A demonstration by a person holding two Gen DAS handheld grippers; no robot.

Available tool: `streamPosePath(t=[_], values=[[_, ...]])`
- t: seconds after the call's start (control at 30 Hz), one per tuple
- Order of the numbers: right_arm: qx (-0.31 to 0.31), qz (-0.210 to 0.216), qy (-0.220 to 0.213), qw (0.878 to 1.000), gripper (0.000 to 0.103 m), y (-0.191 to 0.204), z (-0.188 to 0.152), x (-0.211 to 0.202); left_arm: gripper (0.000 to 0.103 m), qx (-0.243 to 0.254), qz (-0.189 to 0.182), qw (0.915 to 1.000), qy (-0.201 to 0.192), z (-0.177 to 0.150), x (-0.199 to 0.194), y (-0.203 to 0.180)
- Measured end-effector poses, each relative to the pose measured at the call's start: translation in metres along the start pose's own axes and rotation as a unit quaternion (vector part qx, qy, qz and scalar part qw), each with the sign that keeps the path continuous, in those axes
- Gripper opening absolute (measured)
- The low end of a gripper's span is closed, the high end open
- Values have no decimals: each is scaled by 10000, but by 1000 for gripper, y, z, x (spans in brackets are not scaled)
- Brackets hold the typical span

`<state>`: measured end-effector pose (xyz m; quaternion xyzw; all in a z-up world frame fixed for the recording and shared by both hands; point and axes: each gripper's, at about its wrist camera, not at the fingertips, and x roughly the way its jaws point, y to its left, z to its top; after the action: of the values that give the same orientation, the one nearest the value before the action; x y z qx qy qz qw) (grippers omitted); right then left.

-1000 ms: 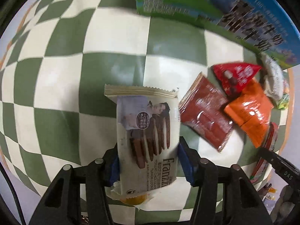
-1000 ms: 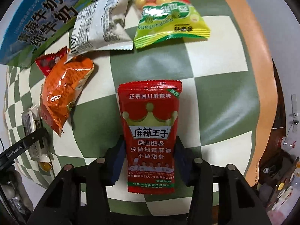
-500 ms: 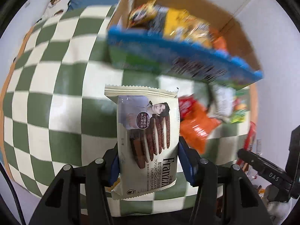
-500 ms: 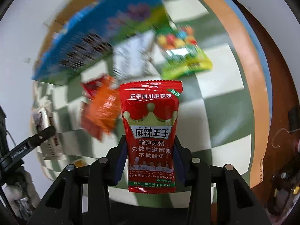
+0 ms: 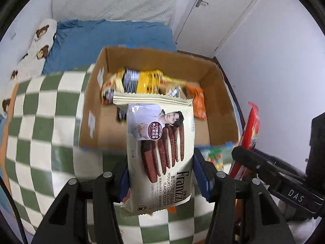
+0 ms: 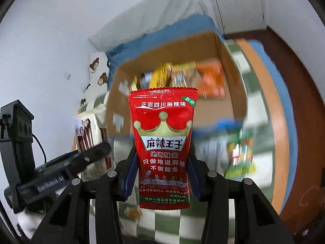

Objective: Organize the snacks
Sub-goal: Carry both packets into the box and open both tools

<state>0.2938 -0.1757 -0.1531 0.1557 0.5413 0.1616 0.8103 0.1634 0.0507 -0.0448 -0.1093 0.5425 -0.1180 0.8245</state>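
The cookie packet (image 5: 160,152) is sitting clamped in the left gripper (image 5: 160,181), and the red spicy-strip packet (image 6: 164,148) is sitting clamped in the right gripper (image 6: 162,181). Both have just been lifted off the checkered cloth (image 5: 40,132), where they were lying a second ago. The open cardboard box (image 5: 215,105), already holding snacks, is now lying at 12 o'clock of both packets. Judgement: the carry is under way; release over the box is remaining. Candy bag (image 6: 239,152) is waiting at 3 o'clock.
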Motion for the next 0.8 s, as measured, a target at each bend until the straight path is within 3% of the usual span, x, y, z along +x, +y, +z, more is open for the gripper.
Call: streamPosePath(t=[0.17,0.33,0.57,0.8], values=[[-179,-287,-92,9994,47,18,57,23,52,-173,101,9997,130,48,19,14],[-133,-540,115,9984,47,16,99,63,52,-341,343,9978,455,78,56,34],[-122,-861,563,9946,47,5,116,126,52,-446,563,9926,975,76,104,52],[-153,-1043,885,9905,47,-12,109,166,52,-630,631,9868,1350,60,139,69]])
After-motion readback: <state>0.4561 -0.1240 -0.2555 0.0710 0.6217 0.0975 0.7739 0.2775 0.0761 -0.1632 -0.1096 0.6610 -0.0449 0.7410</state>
